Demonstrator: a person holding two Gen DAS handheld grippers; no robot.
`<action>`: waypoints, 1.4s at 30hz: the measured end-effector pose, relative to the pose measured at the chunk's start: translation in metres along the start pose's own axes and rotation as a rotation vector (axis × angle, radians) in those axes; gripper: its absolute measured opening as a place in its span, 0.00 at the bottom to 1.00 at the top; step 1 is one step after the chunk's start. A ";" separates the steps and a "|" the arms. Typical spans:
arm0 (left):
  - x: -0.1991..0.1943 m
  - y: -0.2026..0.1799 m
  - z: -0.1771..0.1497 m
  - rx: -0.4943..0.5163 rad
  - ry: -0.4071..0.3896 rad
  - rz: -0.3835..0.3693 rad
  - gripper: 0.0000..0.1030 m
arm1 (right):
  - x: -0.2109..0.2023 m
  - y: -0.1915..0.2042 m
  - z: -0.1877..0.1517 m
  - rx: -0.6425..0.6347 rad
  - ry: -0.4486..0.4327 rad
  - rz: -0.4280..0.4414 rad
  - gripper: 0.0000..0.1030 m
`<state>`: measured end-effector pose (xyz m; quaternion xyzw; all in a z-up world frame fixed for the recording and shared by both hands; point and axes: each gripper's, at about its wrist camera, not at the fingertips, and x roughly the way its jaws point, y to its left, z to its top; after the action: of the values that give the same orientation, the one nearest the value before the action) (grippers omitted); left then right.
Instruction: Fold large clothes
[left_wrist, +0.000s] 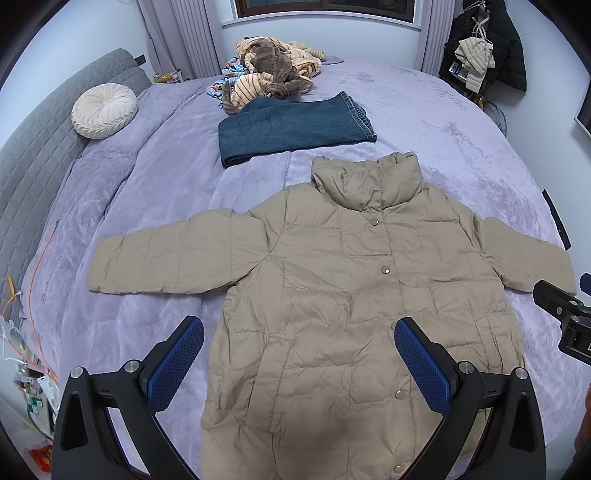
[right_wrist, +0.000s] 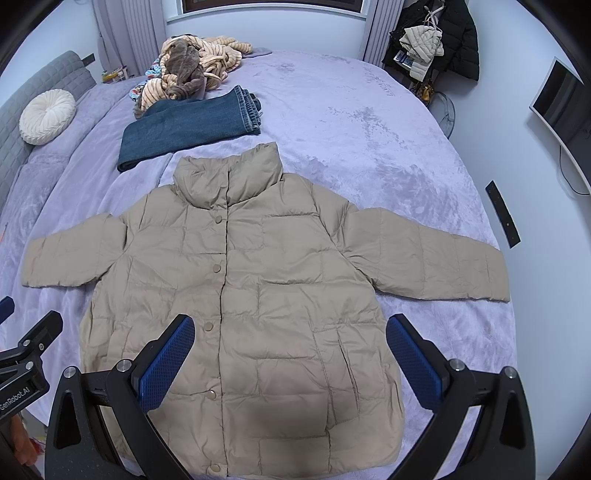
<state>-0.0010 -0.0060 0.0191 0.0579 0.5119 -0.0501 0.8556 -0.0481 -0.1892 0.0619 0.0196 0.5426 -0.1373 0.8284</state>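
A beige quilted puffer jacket (left_wrist: 332, 280) lies flat, front up and buttoned, on the purple bed cover, both sleeves spread out sideways; it also shows in the right wrist view (right_wrist: 258, 295). My left gripper (left_wrist: 299, 332) is open and empty, held above the jacket's lower left half. My right gripper (right_wrist: 290, 328) is open and empty above the jacket's lower right half. The right gripper's body shows at the right edge of the left wrist view (left_wrist: 565, 317). The left gripper's body shows at the left edge of the right wrist view (right_wrist: 26, 354).
Folded blue jeans (left_wrist: 291, 129) lie beyond the jacket's collar. A pile of striped and brown fabric (left_wrist: 269, 70) sits further back. A round white cushion (left_wrist: 103, 110) leans on the grey headboard. A black remote (right_wrist: 502, 214) lies at the bed's right edge. Coats hang at back right (right_wrist: 436, 37).
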 end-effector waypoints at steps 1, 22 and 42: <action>0.000 0.000 0.000 0.000 0.000 0.000 1.00 | 0.000 -0.001 0.000 0.000 0.000 0.000 1.00; 0.000 0.000 0.001 -0.001 0.002 0.001 1.00 | 0.000 -0.002 0.000 0.001 0.001 0.001 1.00; -0.001 0.001 0.001 -0.003 0.003 0.000 1.00 | 0.001 -0.002 0.000 0.002 0.001 0.001 1.00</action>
<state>-0.0009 -0.0054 0.0204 0.0568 0.5135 -0.0491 0.8548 -0.0478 -0.1911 0.0614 0.0206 0.5427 -0.1376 0.8283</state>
